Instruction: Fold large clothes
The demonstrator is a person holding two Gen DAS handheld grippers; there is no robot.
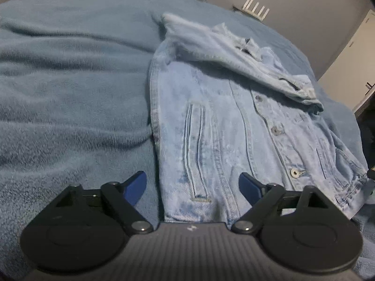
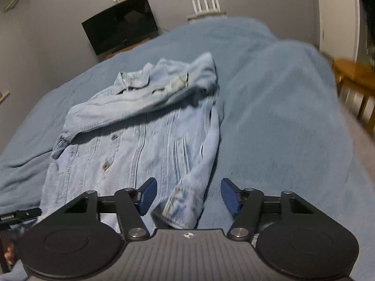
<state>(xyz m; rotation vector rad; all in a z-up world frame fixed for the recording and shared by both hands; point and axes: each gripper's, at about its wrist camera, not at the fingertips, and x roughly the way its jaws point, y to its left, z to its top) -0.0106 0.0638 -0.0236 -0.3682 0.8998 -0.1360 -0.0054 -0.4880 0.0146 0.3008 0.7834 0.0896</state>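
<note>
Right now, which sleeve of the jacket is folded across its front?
The upper sleeve, lying slanted across the denim jacket's chest below the collar. The other sleeve runs straight down the jacket's side, cuff nearest the right gripper.

You're in a home bedroom: a bed under a blue fleece blanket (image 2: 269, 121), a dark television (image 2: 120, 27) against the grey wall, a white router (image 2: 206, 5) with antennas, a wooden chair (image 2: 356, 86) beside the bed

right gripper (image 2: 188, 195): jaws apart, gripping nothing | denim jacket (image 2: 131, 135): flat on blue blanket (image 2: 281, 117), ahead and left | sleeve cuff (image 2: 180, 208): lying between the blue fingers (image 2: 147, 195), untouched
</note>
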